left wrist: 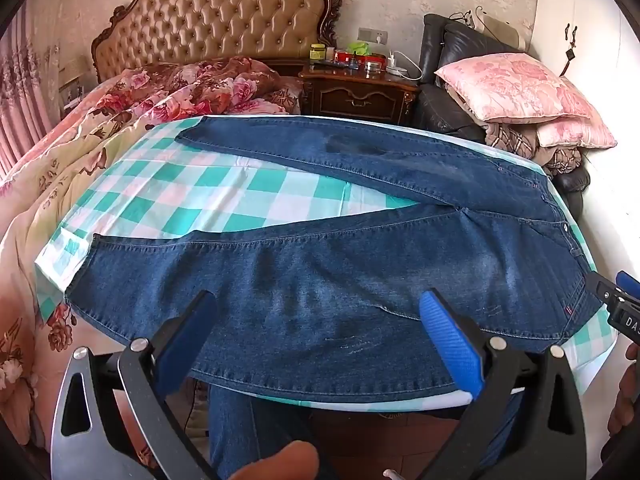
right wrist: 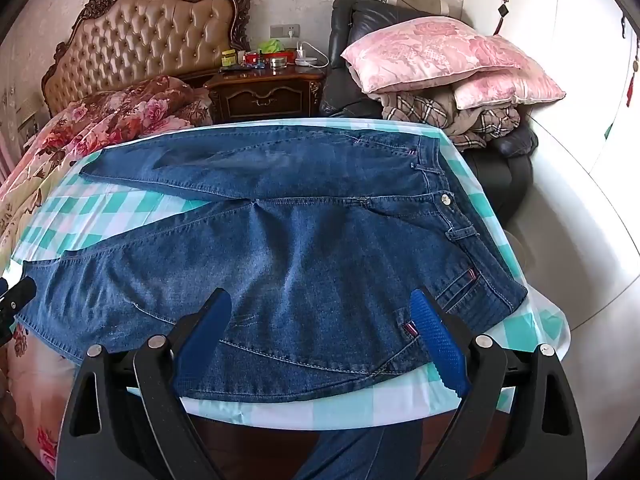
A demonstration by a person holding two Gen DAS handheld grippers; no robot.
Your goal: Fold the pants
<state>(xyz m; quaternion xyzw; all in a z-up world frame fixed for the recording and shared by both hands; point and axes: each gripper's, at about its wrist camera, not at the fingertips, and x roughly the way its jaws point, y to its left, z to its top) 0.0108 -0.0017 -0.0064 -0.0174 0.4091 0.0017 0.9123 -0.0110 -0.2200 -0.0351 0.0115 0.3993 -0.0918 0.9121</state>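
Bedroom setting: a tufted headboard (left wrist: 216,12), floral bedding (left wrist: 132,96) and a wooden nightstand (right wrist: 266,90) stand behind a table draped in a green-and-white checked cloth (left wrist: 224,196). Blue denim pants (right wrist: 304,240) lie flat on the cloth, legs spread in a V toward the left, waistband to the right. Left gripper (left wrist: 320,312) and right gripper (right wrist: 324,308) hover at the near edge, jaws spread wide, holding nothing.

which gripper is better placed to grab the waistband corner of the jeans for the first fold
Right. The right gripper hovers open over the near hip of the jeans, with the waistband close on its right. The left gripper is open over the near leg, farther from it.
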